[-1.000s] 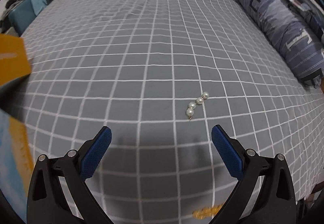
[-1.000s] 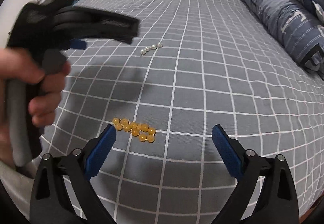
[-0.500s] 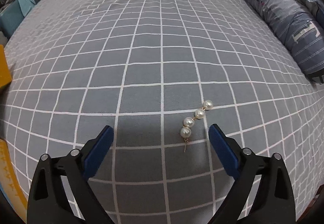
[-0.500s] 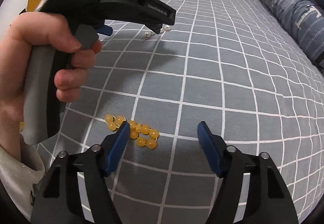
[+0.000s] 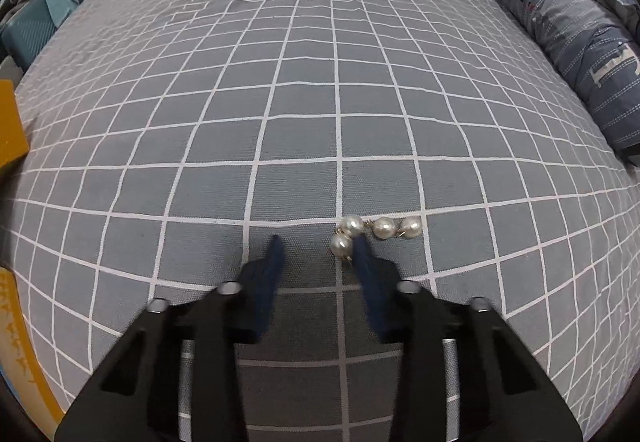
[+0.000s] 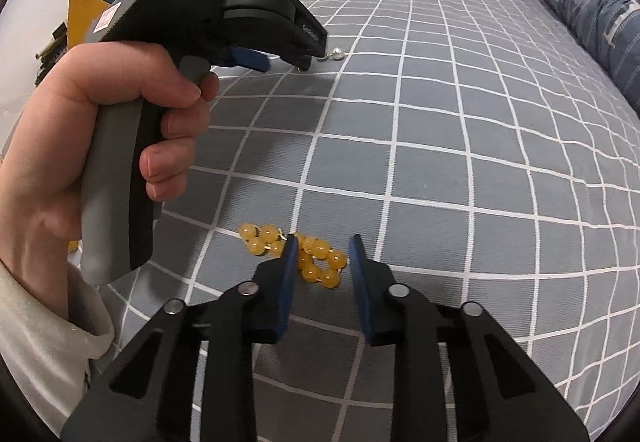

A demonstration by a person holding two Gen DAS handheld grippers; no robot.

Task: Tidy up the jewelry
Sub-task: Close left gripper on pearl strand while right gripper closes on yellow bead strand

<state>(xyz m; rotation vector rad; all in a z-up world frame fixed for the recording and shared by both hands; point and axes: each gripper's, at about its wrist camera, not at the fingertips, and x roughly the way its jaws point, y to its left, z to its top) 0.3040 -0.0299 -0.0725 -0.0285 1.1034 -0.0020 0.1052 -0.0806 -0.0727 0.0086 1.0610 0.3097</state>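
Note:
A short string of white pearls (image 5: 374, 232) lies on the grey checked bedspread (image 5: 304, 114). My left gripper (image 5: 318, 248) is low over it, half closed with a gap between the fingers; the right fingertip (image 5: 362, 252) touches the nearest pearl, and most pearls lie outside the gap. A yellow bead bracelet (image 6: 308, 258) lies bunched on the bedspread. My right gripper (image 6: 322, 248) is half closed around its right part, fingers apart. The left gripper body (image 6: 224, 14), held in a hand, shows in the right wrist view with one pearl (image 6: 338, 53) past its tip.
A blue patterned pillow (image 5: 568, 26) lies along the right side of the bed. A yellow box (image 5: 10, 126) sits at the left edge, also in the right wrist view (image 6: 86, 16). A teal bag (image 5: 36, 22) lies beyond the bed's far left corner.
Both grippers have dropped toward the bedspread and narrowed from wide open. The left one has reached the pearls and bent the string; the right one now straddles the yellow beads.

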